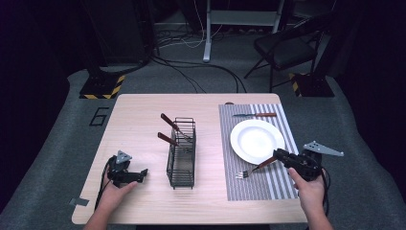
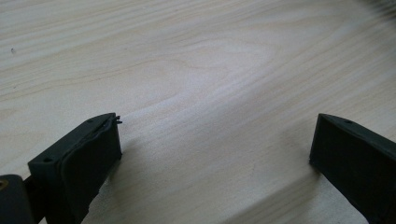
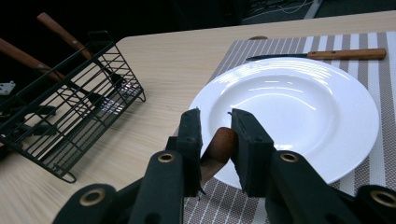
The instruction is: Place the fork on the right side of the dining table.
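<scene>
On the striped placemat (image 1: pixel 268 184), fork (image 1: pixel 253 169) handle clamped in right gripper (image 1: pixel 283 156), left gripper (image 1: pixel 141 175) jaws spread, empty.

We saw bare forearms, and each black gripper (image 1: pixel 142 173) (image 1: pixel 279 153) had wedge-shaped jaws, brass-ringed pivot screws, a trailing black cable and a grey three-cornered plate.

Rack (image 1: pixel 181 152) left of plate (image 1: pixel 257 140); knife (image 1: pixel 254 115) behind plate.
</scene>
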Tool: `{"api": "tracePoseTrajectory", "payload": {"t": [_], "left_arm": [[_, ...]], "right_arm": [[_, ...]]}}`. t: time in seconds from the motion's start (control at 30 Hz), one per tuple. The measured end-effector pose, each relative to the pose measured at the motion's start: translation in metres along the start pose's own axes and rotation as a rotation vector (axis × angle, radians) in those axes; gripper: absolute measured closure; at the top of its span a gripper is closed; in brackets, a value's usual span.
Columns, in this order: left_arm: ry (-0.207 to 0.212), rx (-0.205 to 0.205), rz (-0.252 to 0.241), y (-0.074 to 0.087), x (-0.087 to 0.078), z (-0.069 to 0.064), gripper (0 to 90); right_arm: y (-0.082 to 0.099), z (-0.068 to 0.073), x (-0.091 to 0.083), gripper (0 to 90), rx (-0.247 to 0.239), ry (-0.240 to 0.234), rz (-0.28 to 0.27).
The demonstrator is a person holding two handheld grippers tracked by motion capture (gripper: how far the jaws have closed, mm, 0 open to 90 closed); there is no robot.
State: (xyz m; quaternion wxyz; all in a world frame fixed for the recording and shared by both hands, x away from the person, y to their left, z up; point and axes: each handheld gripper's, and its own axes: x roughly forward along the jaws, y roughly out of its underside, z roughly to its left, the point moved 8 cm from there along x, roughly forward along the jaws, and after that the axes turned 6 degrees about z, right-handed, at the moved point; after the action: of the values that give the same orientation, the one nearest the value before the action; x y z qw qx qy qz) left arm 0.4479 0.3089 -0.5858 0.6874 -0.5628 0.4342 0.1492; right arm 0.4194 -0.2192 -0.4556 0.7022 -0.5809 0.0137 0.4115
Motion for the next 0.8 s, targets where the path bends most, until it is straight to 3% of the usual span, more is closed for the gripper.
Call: {"api": "tracePoseTrajectory", "payload": {"t": [0.47,0.8], "left_arm": [[-0.001,0.001,-0.001,0.000,0.000,0.000,1.7],[0.000,-0.001,0.000,0.000,0.000,0.000,1.7]], "right_arm": [[0.014,-0.024,0.001,72.9,0.098,0.020,0.006],[0.023,-0.037,0.003,71.9,0.131,0.040,0.008]]}}
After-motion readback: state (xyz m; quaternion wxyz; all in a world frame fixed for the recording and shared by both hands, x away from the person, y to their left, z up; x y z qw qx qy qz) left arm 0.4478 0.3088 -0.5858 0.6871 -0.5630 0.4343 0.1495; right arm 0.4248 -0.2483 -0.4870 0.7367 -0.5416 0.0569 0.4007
